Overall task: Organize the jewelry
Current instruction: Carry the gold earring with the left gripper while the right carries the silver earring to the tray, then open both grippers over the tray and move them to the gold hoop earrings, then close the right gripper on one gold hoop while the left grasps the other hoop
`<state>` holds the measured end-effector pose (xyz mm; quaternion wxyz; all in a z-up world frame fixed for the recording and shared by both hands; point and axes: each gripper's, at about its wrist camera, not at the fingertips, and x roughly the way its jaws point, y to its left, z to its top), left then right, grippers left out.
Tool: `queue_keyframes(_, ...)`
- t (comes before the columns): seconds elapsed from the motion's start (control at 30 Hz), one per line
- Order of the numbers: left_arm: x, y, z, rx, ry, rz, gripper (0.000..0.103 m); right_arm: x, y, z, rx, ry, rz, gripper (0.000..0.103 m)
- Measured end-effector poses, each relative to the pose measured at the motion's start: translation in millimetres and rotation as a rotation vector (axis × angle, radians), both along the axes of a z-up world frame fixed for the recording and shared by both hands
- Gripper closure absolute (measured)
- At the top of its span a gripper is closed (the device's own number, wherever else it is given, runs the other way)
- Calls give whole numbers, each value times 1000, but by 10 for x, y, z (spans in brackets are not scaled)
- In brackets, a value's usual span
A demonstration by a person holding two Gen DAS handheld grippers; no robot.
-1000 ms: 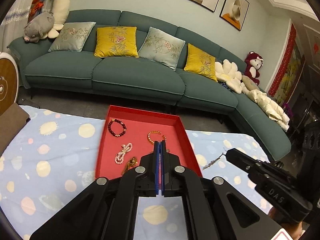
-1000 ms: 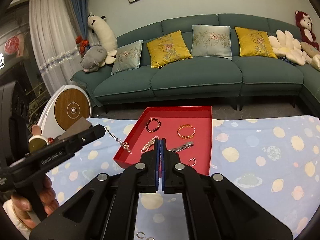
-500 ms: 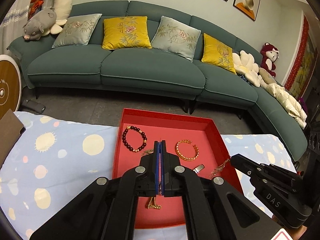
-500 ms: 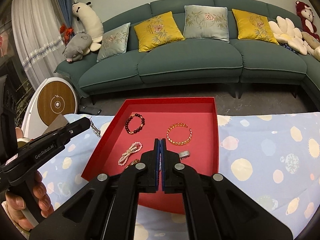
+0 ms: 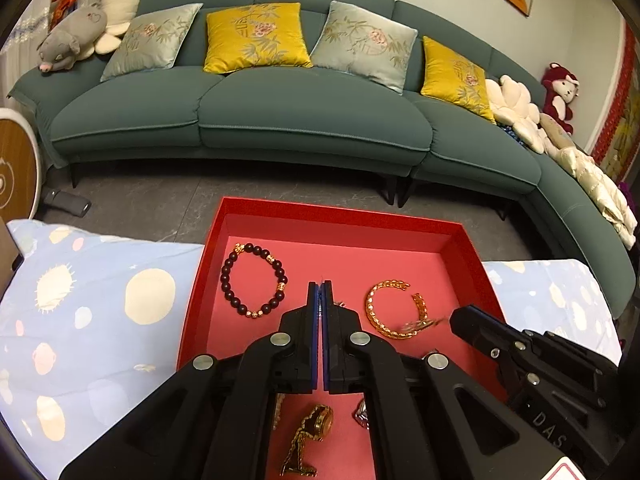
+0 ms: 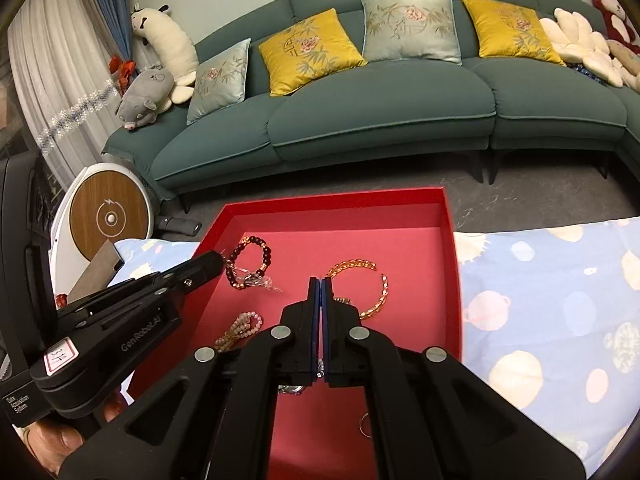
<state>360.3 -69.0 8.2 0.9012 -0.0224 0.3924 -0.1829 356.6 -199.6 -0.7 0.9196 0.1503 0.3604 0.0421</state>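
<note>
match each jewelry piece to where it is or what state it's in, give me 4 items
Things:
1. dark bead bracelet
2. gold bangle
3. pearl strand
4. thin chain

Places or states:
a. hangs from the left tongs
b. right half of the red tray, open-ended
c. tray's far left corner
d. tray's left side, nearer the camera than the beads

Pairs: 1-c, 2-b, 3-d, 4-a

At lower centre the left gripper (image 5: 321, 285), jaws together, hangs over a red tray (image 5: 340, 216) between a dark bead bracelet (image 5: 254, 279) and a gold bangle (image 5: 396, 309).
</note>
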Motion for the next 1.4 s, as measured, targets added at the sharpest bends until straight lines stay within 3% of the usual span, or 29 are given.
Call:
queue_keyframes(0.03, 13, 6, 3, -13, 14, 10, 94, 4, 0, -1, -4, 0, -5, 99)
queue_keyframes(0.1, 8, 49, 41, -30, 21, 38, 68, -42, -22, 49, 2, -12, -18, 95)
queue_keyframes(0.2, -115, 151, 202, -42, -14, 60, 63, -190, -72, 231, 6, -61, -49, 67)
queue_keyframes(0.37, -523, 421, 567, -56, -54, 71, 47, -606, -125, 754, 3, -153, -68, 66)
queue_keyframes(0.5, -981, 670, 768, -77, -61, 69, 44, -1113, -120, 1042, 1, -177, -74, 63)
queue_keyframes(0.6, -1293, 840, 768, -105, -24, 83, 44, -1592, -83, 1049, 3, -188, -85, 57)
queue_keyframes(0.77, -1813, 1011, 538, -68, 21, 82, 44, -2131, 32, 788, 73, -94, -62, 55)
queue_keyframes(1.0, -2383, 1163, 123, -5, 84, 36, 44, -2570, 529, 155, -22, 33, 23, 55)
queue_keyframes(1.17, -2604, 1192, -175, 52, 111, 2, 45, -2710, 852, -286, -150, 110, 104, 58)
queue_keyframes(1.4, -2648, 1154, -309, 79, 117, -31, 44, -2614, 899, -480, -166, 125, 109, 60)
